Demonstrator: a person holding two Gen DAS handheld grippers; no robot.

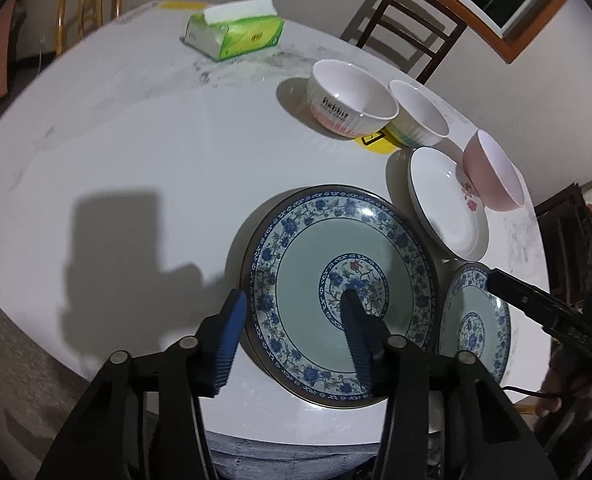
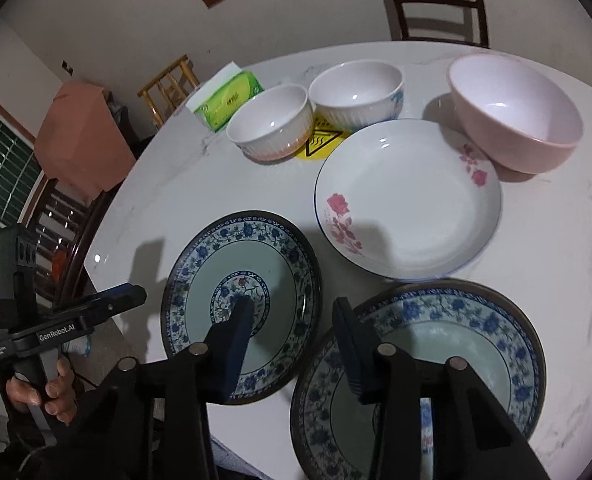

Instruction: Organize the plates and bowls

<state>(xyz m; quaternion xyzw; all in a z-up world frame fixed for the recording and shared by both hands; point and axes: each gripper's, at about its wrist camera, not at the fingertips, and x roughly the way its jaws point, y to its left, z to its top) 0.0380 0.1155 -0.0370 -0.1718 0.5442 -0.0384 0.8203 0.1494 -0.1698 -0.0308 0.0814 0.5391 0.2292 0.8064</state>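
Only rightward — rose plate unobstructed

Home dining room; round table, chairs, tissue box.

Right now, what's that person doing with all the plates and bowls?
A person holds a gripper in each hand over a white table. The left gripper is open around the near rim of one blue-patterned plate. The right gripper hangs open by the other blue-patterned plate. The rose plate and three bowls sit untouched. Nothing is stacked.
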